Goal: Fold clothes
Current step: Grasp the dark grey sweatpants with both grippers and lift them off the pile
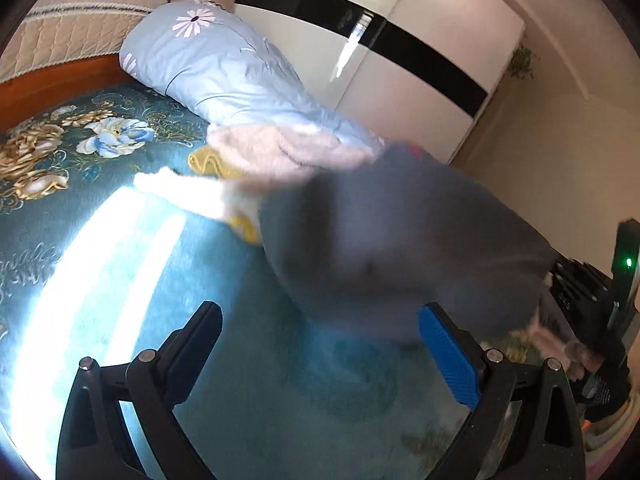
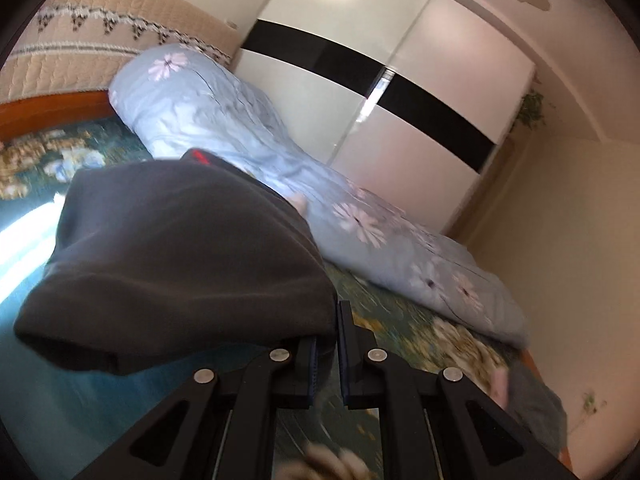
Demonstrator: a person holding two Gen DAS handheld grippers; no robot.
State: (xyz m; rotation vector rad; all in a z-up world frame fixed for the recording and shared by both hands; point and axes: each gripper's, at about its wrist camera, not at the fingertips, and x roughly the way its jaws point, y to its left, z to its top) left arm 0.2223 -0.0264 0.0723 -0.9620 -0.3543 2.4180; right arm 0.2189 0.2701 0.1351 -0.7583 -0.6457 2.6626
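A dark grey garment (image 2: 180, 256) hangs from my right gripper (image 2: 328, 344), whose jaws are shut on its edge, lifted above the teal floral bedspread (image 2: 60, 392). In the left wrist view the same grey garment (image 1: 400, 240) is blurred and hangs in front of my left gripper (image 1: 320, 344), which is open and empty over the bedspread (image 1: 240, 360). The right gripper's body (image 1: 592, 304) shows at the right edge there. A pile of pink, white and yellow clothes (image 1: 256, 160) lies behind the grey garment.
A rolled light blue flowered quilt (image 2: 320, 200) lies along the bed's far side, also in the left wrist view (image 1: 224, 76). A white wardrobe with a black band (image 2: 400, 80) stands behind. A beige quilted headboard (image 1: 80, 8) is at left. Another grey garment (image 2: 536, 408) lies at right.
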